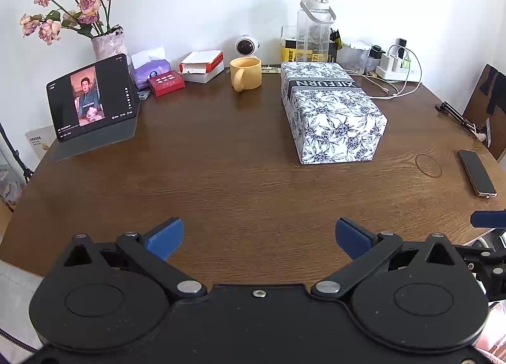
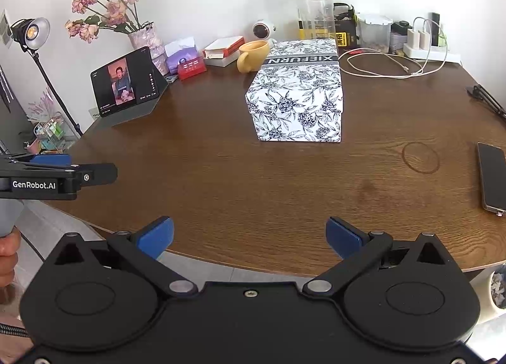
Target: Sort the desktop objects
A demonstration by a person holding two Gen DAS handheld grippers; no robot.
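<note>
While you hold both tools low over the near edge of the round brown wooden surface [image 1: 237,174], your left gripper [image 1: 258,237] is spread wide with nothing between its blue pads. Your right gripper [image 2: 249,236] is spread wide too and holds nothing.

The big white box with blue leaf prints [image 1: 329,111] sits in the middle of the surface, a little to the right, with its lid on. Behind it and to the left stands a yellow mug [image 1: 245,73] with its handle toward you. Left of the mug lies a white and red book [image 1: 202,63], and next to that a small red box [image 1: 166,82]. A purple pack of tissues [image 1: 149,65] is just behind the red box.

At the far left a dark tablet [image 1: 91,98] leans on its grey stand, and its screen is lit. Behind it is a pale vase of pink roses [image 1: 104,38].

A small white round camera [image 1: 246,45] sits by the wall behind the mug. A tall clear water jug [image 1: 314,25] stands behind the leaf box. A white power strip with chargers [image 1: 395,68] is at the far right, and a white cable [image 1: 389,89] runs from it across the surface.

A dark phone [image 1: 477,172] lies flat near the right edge, well apart from the box.
</note>
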